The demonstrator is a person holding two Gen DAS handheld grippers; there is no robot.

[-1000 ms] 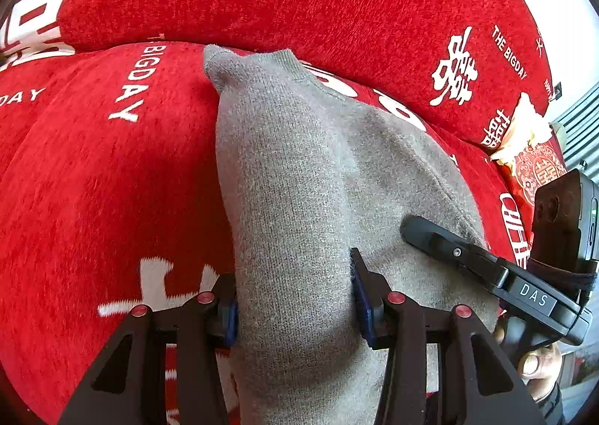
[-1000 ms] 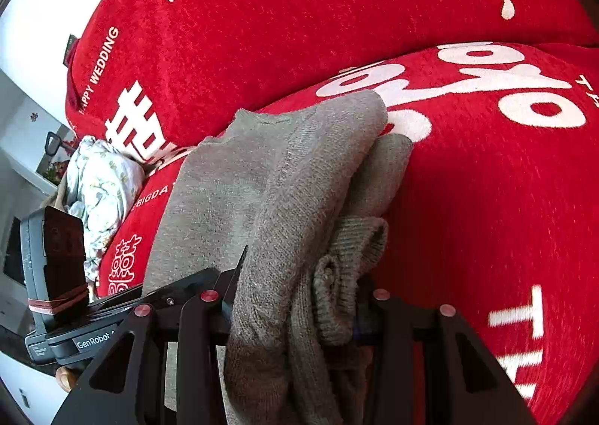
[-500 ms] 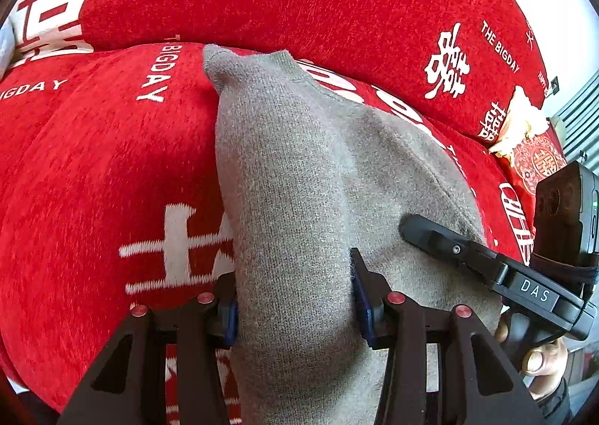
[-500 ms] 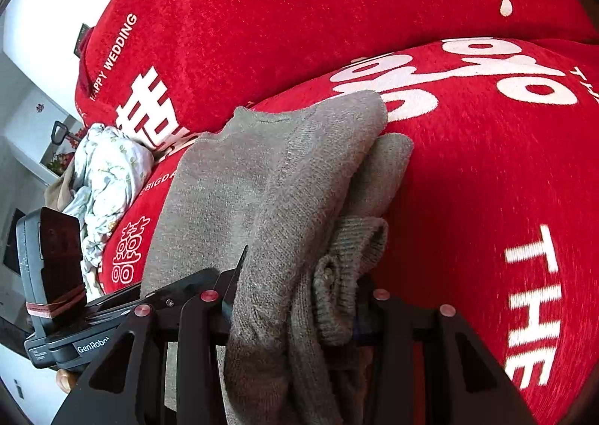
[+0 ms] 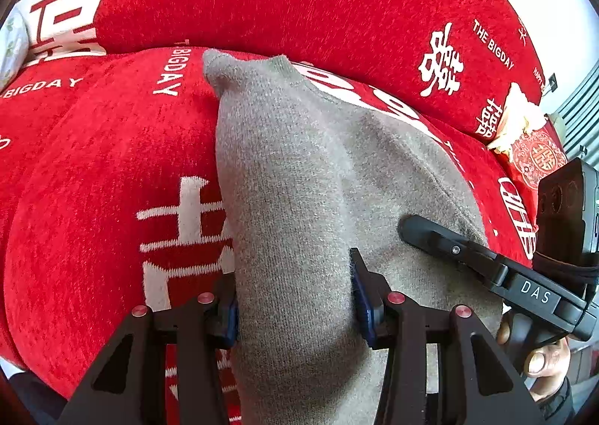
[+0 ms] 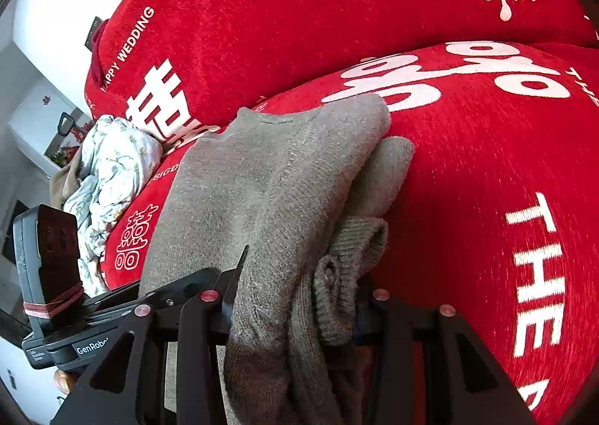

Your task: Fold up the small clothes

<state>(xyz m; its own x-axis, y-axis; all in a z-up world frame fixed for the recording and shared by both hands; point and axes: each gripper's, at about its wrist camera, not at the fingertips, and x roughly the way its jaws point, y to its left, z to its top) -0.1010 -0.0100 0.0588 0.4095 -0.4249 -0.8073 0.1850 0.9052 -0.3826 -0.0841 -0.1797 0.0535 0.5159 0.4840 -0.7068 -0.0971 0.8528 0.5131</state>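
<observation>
Mid-fold: left gripper (image 5: 295, 297) and right gripper (image 6: 295, 307) each pinch the grey sweater (image 5: 299, 178) over the red sofa (image 5: 93, 170); next, lay it down evenly.

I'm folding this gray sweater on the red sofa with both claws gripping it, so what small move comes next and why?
Probably carry the held edge forward and lay it over the far end. Both the left claw and right claw are clamped on bunched folds of the gray sweater, whose far end rests flat on the red sofa.
</observation>
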